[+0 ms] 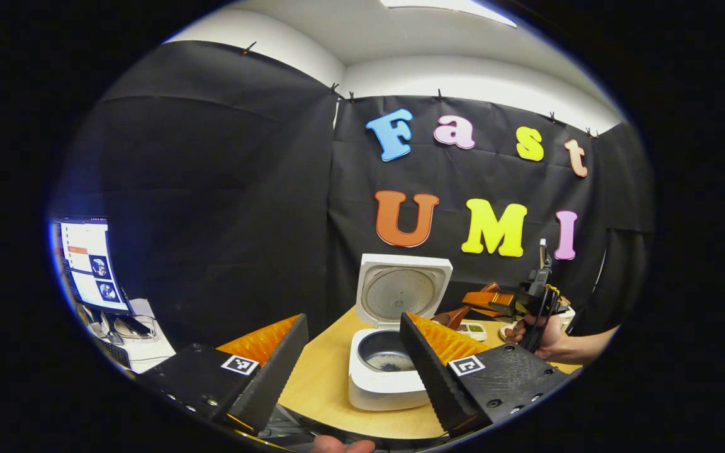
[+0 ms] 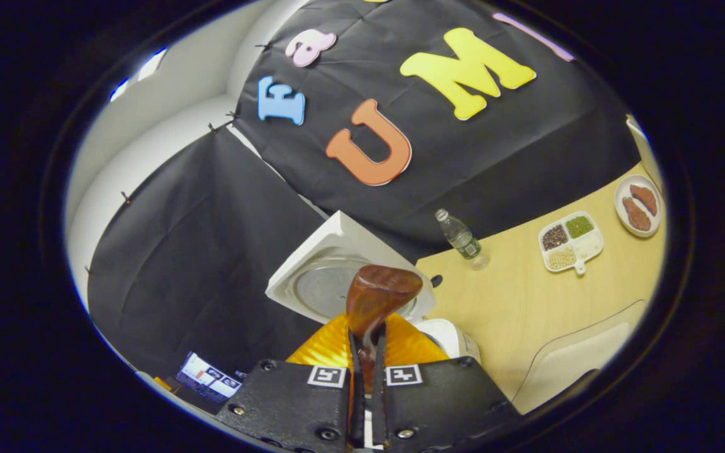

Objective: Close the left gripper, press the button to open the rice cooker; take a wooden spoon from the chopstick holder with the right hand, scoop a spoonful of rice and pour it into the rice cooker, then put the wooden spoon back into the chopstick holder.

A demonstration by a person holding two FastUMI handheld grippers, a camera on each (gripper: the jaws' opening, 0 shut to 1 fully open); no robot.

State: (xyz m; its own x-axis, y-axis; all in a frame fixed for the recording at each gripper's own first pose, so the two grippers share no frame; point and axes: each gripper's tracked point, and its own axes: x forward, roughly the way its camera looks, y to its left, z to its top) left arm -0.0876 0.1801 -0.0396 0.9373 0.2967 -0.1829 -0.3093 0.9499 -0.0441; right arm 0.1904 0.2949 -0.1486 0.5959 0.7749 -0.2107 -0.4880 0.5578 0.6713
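Rice cooker (image 1: 382, 371) lid up, pot exposed. My right gripper (image 2: 367, 352) is clamped on the wooden spoon (image 2: 377, 296), bowl just above the cooker. Left gripper (image 1: 353, 352) spread wide, empty, in front of it. Risk: tilted grip, rice spills outside the pot.

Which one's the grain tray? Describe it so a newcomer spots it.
Start at the white rice cooker with its lid up, then go along the wooden table past the water bottle. The grain tray is the white square dish split into compartments; the neighbouring round plate has none.
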